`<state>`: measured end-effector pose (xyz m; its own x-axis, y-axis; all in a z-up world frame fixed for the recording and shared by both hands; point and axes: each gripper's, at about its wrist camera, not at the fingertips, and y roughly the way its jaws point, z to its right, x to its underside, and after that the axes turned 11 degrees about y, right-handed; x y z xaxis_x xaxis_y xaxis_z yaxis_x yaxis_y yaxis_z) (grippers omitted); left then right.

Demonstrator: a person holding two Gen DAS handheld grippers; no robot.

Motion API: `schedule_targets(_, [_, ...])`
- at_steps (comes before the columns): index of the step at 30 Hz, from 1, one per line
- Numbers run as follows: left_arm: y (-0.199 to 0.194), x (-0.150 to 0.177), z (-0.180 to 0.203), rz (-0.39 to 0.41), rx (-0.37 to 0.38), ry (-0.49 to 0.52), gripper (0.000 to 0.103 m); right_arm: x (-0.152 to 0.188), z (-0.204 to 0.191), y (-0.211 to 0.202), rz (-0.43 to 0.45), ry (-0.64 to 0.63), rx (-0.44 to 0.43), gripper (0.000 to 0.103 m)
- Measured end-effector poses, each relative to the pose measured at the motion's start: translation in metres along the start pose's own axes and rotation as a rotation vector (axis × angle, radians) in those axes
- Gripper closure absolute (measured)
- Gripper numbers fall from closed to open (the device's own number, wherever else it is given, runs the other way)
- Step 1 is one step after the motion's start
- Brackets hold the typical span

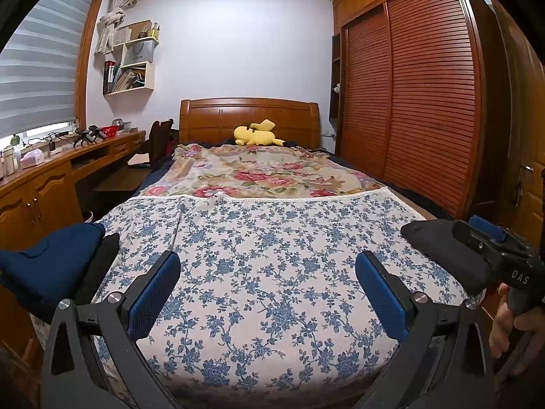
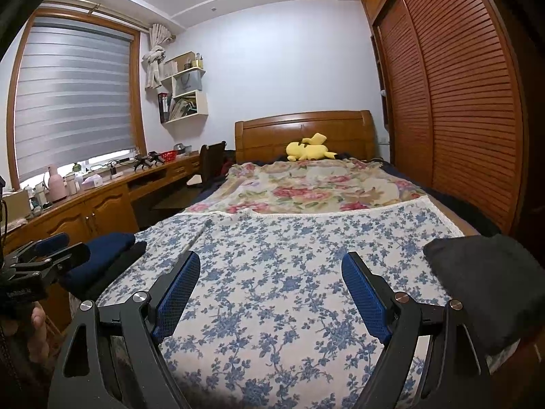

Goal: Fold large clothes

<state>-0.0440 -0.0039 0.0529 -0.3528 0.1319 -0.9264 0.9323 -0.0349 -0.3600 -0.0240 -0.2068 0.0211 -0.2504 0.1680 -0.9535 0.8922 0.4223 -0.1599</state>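
Note:
A folded navy garment (image 1: 47, 266) lies on a black one (image 1: 102, 262) at the bed's left front corner; both also show in the right wrist view (image 2: 102, 255). A folded black garment (image 1: 446, 255) lies at the right front corner, also in the right wrist view (image 2: 487, 286). My left gripper (image 1: 267, 293) is open and empty above the blue-flowered cloth (image 1: 272, 255). My right gripper (image 2: 270, 293) is open and empty above the same cloth (image 2: 289, 255). The right gripper also shows in the left wrist view (image 1: 490, 235), over the black garment.
A rose-patterned sheet (image 1: 259, 173) covers the far half of the bed, with a yellow plush toy (image 1: 257, 133) by the headboard. A wooden desk (image 1: 51, 170) runs along the left. A slatted wardrobe (image 1: 425, 102) stands on the right.

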Motion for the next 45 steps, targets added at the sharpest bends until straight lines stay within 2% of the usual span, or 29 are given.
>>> schedule_targets(45, [-0.0029,0.0076,-0.0017,-0.007,-0.008,-0.002,0.001,0.0005,-0.0005,-0.0038,-0.003,-0.014,-0.009,0.017])
